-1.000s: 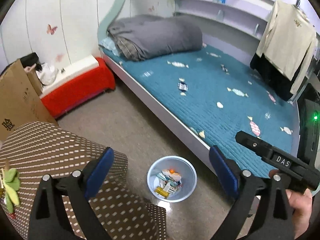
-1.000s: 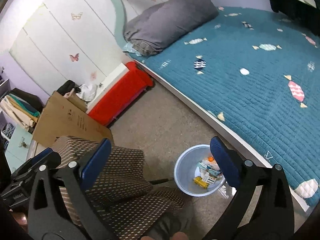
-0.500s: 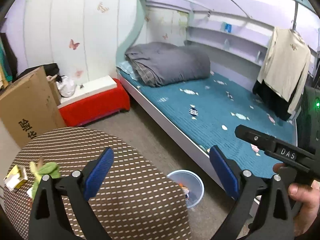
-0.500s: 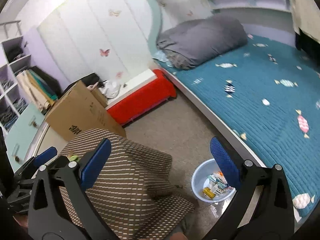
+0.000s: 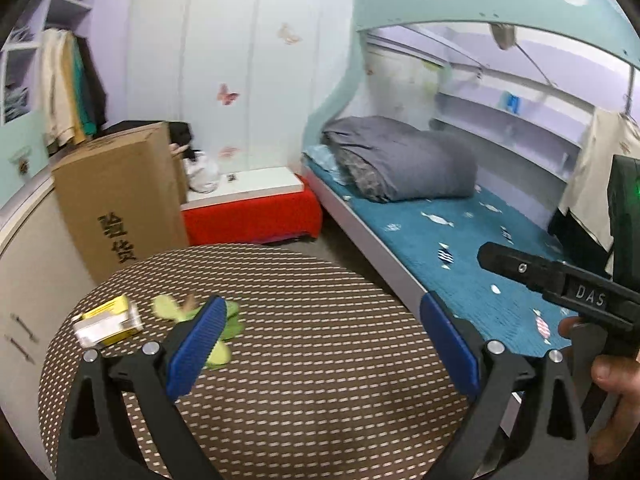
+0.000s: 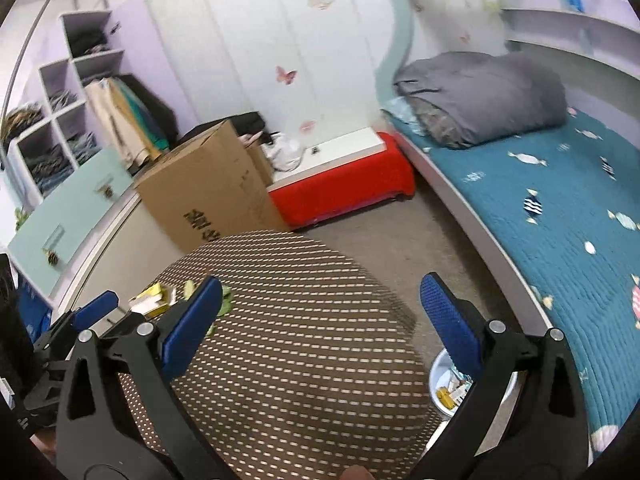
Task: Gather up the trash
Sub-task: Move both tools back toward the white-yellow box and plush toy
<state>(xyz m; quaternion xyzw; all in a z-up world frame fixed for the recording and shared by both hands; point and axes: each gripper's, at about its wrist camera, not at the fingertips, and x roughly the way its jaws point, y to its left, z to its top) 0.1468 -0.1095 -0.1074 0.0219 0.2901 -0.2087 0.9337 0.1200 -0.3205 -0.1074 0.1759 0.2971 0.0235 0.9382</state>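
A round table with a brown dotted cloth [image 5: 312,344] fills the lower part of both views. On its left side lie a yellow and white packet [image 5: 108,322] and green scraps [image 5: 224,336]; both show in the right wrist view too, the packet [image 6: 154,300] and the scraps [image 6: 224,304]. My left gripper [image 5: 320,344] is open and empty above the table. My right gripper [image 6: 324,320] is open and empty over the table's middle. A pale blue bin [image 6: 448,384] holding trash stands on the floor between table and bed.
A cardboard box [image 5: 116,200] stands behind the table at left, with a red and white bench [image 5: 256,208] beside it. A bed with a teal cover [image 5: 460,248] and a grey duvet [image 5: 400,164] runs along the right. Shelves and hanging clothes [image 6: 120,120] are at far left.
Both grippers have lifted and tilted up from looking down at the bin and floor. The table top with the packet and green scraps has come into view.
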